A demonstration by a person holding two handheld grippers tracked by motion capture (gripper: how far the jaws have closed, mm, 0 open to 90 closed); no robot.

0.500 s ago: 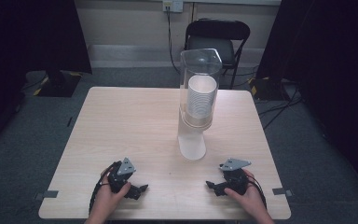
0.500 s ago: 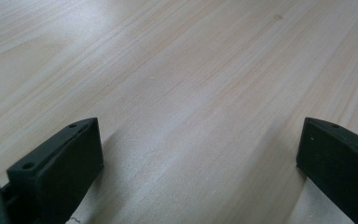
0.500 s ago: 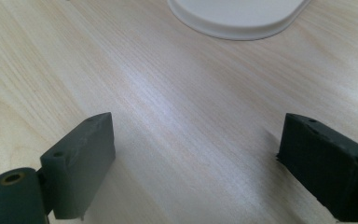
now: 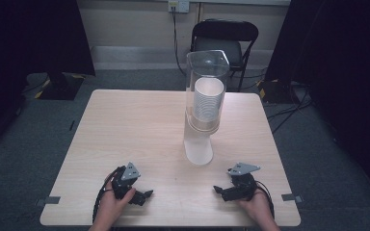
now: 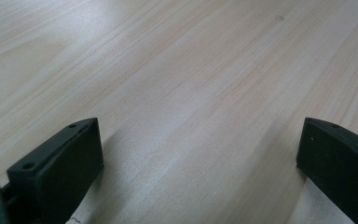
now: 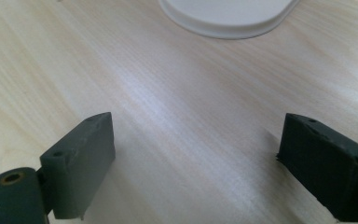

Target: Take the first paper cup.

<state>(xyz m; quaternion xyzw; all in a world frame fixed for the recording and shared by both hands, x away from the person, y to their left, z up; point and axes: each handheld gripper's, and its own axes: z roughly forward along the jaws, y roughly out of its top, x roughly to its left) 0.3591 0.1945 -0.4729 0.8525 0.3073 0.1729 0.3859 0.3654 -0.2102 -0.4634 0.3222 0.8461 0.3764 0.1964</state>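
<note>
Cup dispenser stands right of table centre, toward the far half: a clear tall tube with a stack of white paper cups inside, set on a white base that leans toward the near edge. The base rim also shows at the top of the right gripper view.

Right gripper rests low at the near right of the table, jaws spread wide, nothing between them, bare wood beneath. Left gripper sits at the near left, likewise wide open and empty, pointing inward across plain wood.

Both are well apart from the dispenser; the right is the nearer one.

Judgement: the step in hand looks like the opening reach toward the dispenser. To do it well:
- lead with the right gripper, keeping the jaws wide until they straddle the target;
- approach from the near side, where the base opens out;
- the tube is tall and narrow, so likely tippy; steady it with the left gripper before pulling;
- close gently, paper cups crush easily.

Black chair beyond the far edge, no concern.
</note>
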